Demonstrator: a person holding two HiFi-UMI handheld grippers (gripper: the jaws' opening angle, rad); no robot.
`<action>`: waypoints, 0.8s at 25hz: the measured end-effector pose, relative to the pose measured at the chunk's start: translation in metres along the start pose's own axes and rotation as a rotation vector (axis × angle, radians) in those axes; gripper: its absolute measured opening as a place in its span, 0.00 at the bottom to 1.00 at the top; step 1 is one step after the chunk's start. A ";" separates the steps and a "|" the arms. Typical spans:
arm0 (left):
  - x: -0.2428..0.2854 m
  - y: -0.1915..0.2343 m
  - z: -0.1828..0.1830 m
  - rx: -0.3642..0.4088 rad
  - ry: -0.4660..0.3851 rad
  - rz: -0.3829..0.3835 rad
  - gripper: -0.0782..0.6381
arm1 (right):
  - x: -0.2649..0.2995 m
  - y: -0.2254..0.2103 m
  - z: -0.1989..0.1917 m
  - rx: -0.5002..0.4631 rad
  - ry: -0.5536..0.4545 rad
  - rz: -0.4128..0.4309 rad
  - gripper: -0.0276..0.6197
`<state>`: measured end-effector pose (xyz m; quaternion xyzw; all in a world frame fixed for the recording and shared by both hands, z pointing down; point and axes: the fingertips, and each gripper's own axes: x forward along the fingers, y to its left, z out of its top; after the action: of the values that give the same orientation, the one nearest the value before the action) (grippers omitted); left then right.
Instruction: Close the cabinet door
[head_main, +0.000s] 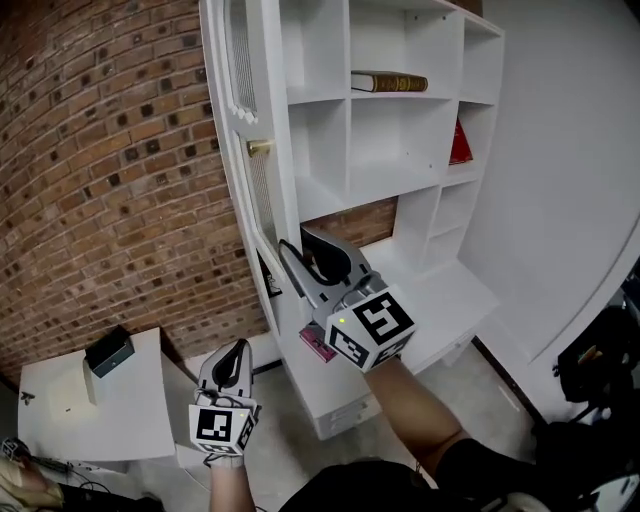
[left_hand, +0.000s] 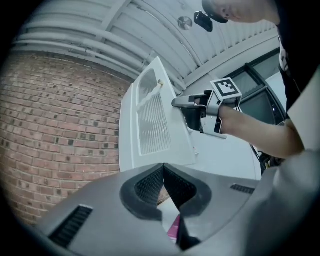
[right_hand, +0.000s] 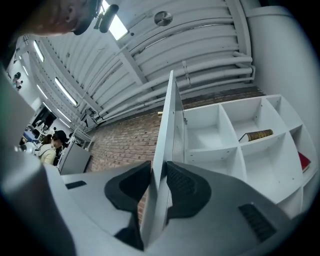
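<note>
The white cabinet door (head_main: 250, 200) stands open at the left side of the shelves, with a brass handle (head_main: 259, 147) on it. My right gripper (head_main: 298, 243) reaches up to the door's lower free edge. In the right gripper view the door's edge (right_hand: 167, 130) runs between the two pads of the right gripper (right_hand: 159, 172), which press on both faces. My left gripper (head_main: 238, 348) hangs lower left, apart from the door. Its jaws meet at the left gripper's tips (left_hand: 163, 167) with nothing between them. From there the door (left_hand: 150, 125) and the right gripper (left_hand: 180, 103) show ahead.
The white shelves (head_main: 400, 150) hold a brown book (head_main: 388, 81) lying flat and a red book (head_main: 460, 143). A brick wall (head_main: 100, 180) stands behind the door. A pink thing (head_main: 318, 343) lies low in the cabinet. A small white table (head_main: 60, 420) with a dark box (head_main: 109, 351) is at the lower left.
</note>
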<state>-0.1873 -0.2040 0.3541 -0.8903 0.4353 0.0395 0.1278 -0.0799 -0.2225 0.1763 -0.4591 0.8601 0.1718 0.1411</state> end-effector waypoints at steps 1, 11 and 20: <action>0.002 -0.002 -0.002 -0.001 -0.002 -0.020 0.12 | -0.002 -0.005 0.000 -0.001 -0.002 -0.015 0.20; 0.025 -0.007 -0.025 -0.023 0.004 -0.137 0.12 | -0.018 -0.049 -0.002 0.000 -0.013 -0.131 0.17; 0.076 -0.013 -0.037 -0.036 0.012 -0.178 0.12 | -0.026 -0.095 -0.006 0.047 -0.048 -0.120 0.17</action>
<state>-0.1316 -0.2648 0.3785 -0.9279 0.3542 0.0306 0.1124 0.0128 -0.2554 0.1762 -0.5022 0.8311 0.1539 0.1825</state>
